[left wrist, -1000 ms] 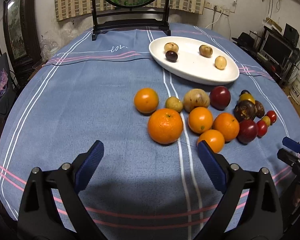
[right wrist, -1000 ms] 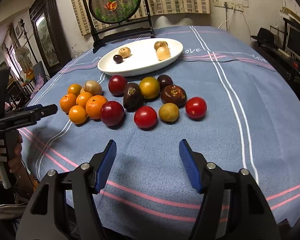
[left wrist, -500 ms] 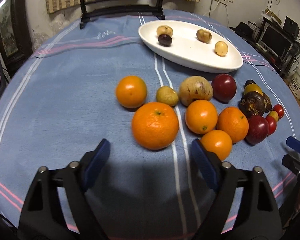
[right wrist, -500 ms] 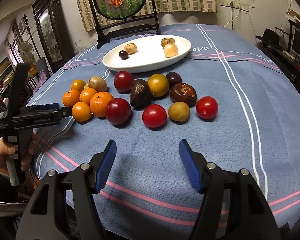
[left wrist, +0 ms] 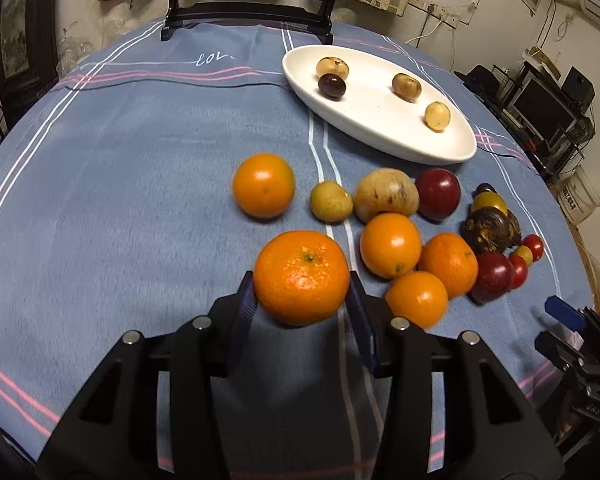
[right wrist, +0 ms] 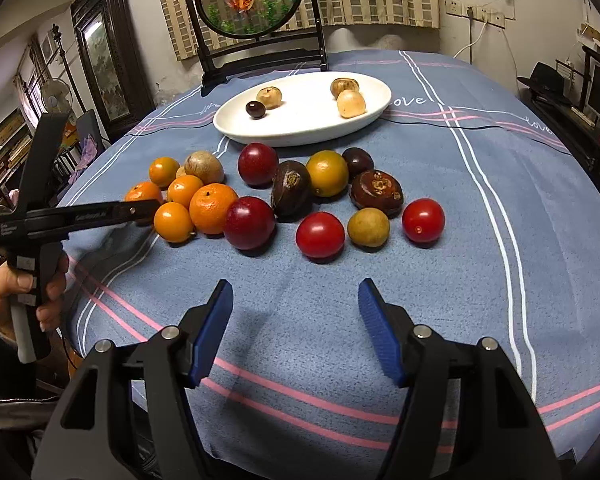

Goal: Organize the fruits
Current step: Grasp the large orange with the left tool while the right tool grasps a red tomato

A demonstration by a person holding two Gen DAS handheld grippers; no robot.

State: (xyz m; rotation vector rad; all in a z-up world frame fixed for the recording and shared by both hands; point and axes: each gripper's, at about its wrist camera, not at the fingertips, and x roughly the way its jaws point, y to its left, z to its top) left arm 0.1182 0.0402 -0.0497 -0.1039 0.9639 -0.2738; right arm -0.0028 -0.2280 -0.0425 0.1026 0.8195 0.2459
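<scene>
fruits (right wrist: 284,196) (loose) on cloth (right wrist: 480,240) — plate (right wrist: 236,126) beyond

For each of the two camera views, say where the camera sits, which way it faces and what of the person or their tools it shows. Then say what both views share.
Left wrist: sits on the left gripper, facing along its fingers at the large orange clamped between them; the right gripper shows at the far right edge.
Right wrist: sits on the open right gripper, facing across the tablecloth; the left hand holds the left gripper.
Shared: the white plate and loose fruit.

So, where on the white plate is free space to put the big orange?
The white plate is bare in its middle, between the dark fruit and the pale fruit. Its far end is crowded. The left gripper grips the big orange.
</scene>
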